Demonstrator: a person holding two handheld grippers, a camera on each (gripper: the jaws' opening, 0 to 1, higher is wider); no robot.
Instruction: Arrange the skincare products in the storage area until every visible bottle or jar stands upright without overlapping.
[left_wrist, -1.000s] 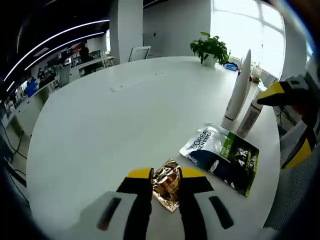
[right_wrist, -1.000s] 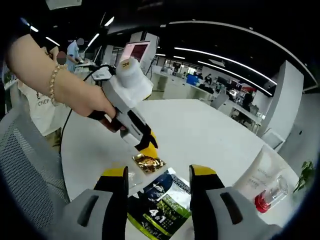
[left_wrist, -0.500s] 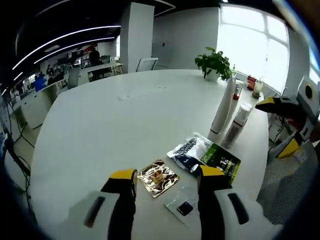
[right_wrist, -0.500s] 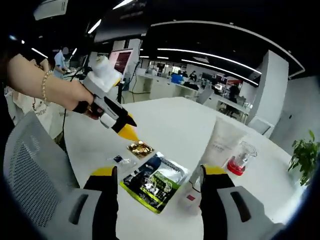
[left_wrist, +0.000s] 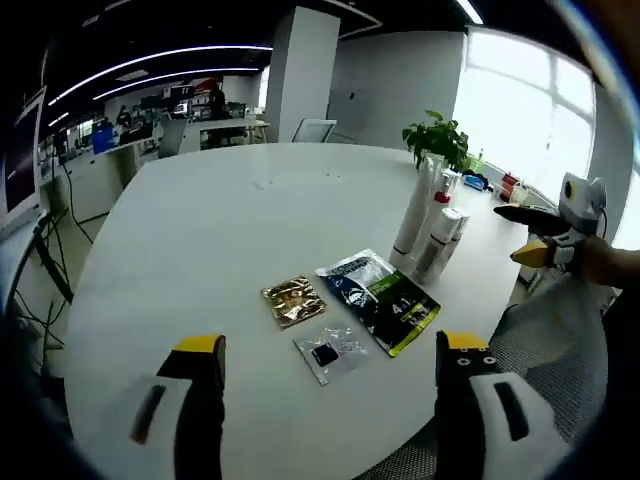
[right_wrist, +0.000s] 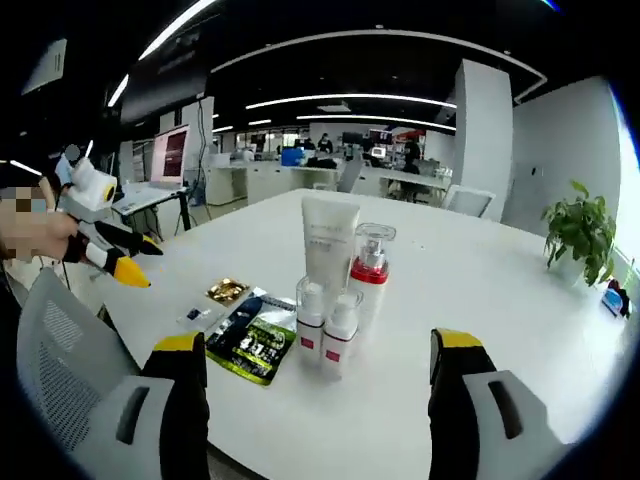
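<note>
Round white table (left_wrist: 200, 230), spanning the middle of the left gripper view and, as (right_wrist: 480, 290), the lower half of the right gripper view. Potted plant (right_wrist: 578, 228) at the right edge of the right gripper view; in the left gripper view it (left_wrist: 440, 140) stands upper right, behind the bottles.

Left gripper (left_wrist: 330, 355): jaws spread wide at the bottom of its own view, nothing between them; it appears again at the left edge of the right gripper view (right_wrist: 135, 262), off the table. Right gripper (right_wrist: 315, 350): jaws likewise wide apart and empty; seen also at the right edge of the left gripper view (left_wrist: 528, 235).

Skincare products, centre of the right gripper view, all upright and close together: white tube (right_wrist: 329, 242); clear pump bottle with red base (right_wrist: 369, 275) just right of it; two small white bottles (right_wrist: 326, 330) in front, side by side. In the left gripper view the same group (left_wrist: 430, 225) stands right of centre.

Flat on the table, left of the bottles: dark and green sachet (left_wrist: 380, 300), (right_wrist: 250, 337); gold foil packet (left_wrist: 292, 300), (right_wrist: 227, 291); small clear packet (left_wrist: 328, 353), (right_wrist: 194, 316).
</note>
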